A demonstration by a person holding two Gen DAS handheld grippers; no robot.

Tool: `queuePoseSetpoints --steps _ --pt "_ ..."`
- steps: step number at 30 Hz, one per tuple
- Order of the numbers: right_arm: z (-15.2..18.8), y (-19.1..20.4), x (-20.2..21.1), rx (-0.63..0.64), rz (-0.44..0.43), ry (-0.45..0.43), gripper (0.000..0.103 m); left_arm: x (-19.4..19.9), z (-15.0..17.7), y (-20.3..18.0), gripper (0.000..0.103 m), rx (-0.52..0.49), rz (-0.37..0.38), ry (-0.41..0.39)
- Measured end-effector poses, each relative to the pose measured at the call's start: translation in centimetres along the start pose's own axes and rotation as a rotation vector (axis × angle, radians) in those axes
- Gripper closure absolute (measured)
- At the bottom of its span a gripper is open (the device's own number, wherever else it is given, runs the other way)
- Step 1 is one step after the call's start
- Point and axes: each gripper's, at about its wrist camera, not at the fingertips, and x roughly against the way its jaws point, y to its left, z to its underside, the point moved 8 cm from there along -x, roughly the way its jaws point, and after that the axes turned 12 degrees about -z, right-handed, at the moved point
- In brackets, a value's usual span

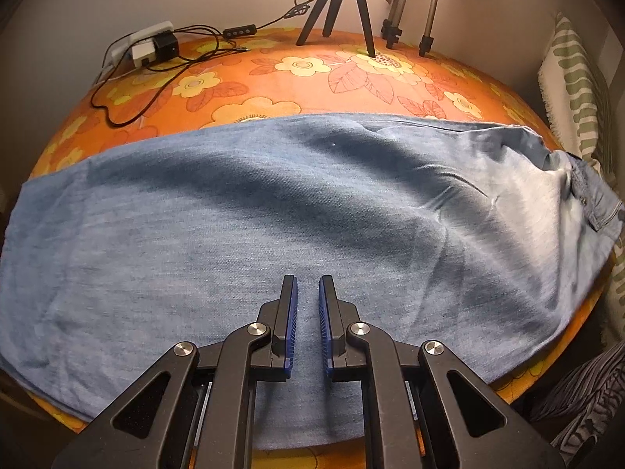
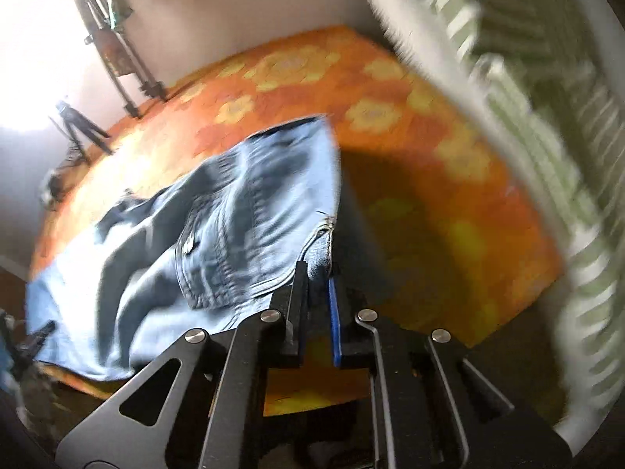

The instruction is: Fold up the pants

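Broadly, an orange bench [image 1: 351, 78] with a yellow flower print fills both views, and the blue denim pants [image 1: 273, 215] lie across it. In the left wrist view they stretch from the left edge to the right edge of the frame, mostly flat, with creases and the waist end bunched at the right. In the right wrist view, which is blurred, the waist end of the pants [image 2: 218, 226] sits in the middle and lower left, with its near corner lifted.

A white and green striped cloth [image 1: 574, 90] hangs at the right edge of the left wrist view. Tripods [image 1: 340, 4] stand at the top centre on the far side of the bench, and a white power strip with black cables [image 1: 148, 47] rests at the upper left.

At the bottom centre, the left hand-held gripper [image 1: 308, 285] hovers over the denim, its blue pads drawn nearly together with nothing pinched between them. The right hand-held gripper [image 2: 318, 273] is pinching a seamed corner of the waist end.
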Motion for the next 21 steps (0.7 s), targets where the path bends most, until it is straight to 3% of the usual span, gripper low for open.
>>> queuePoseSetpoints --steps 6,8,12,15,17,19,21 --pt "0.7 -1.7 -1.7 0.023 0.071 0.06 0.094 0.0 0.0 0.0 0.093 -0.005 -0.005 -0.003" --pt "1.6 -1.7 -3.0 0.038 0.069 0.139 0.093 0.0 0.0 0.0 0.093 -0.003 -0.004 -0.003" --pt "0.6 -1.2 -1.3 0.115 0.144 0.078 0.083 0.0 -0.1 0.1 0.093 -0.008 -0.01 -0.003" --pt "-1.6 1.5 0.8 0.19 0.115 -0.009 0.082 0.1 -0.1 0.0 0.093 -0.004 -0.015 0.003" --pt "-3.1 4.7 1.2 0.274 0.045 -0.041 0.079 0.2 -0.1 0.1 0.093 -0.008 -0.022 -0.003" --pt "-3.8 8.1 0.4 0.343 -0.05 -0.031 0.054 0.1 -0.1 0.2 0.093 -0.016 -0.037 -0.006" --pt "-4.1 12.8 -1.3 0.434 -0.194 0.007 0.048 -0.1 -0.1 0.4 0.093 -0.003 -0.032 -0.01"
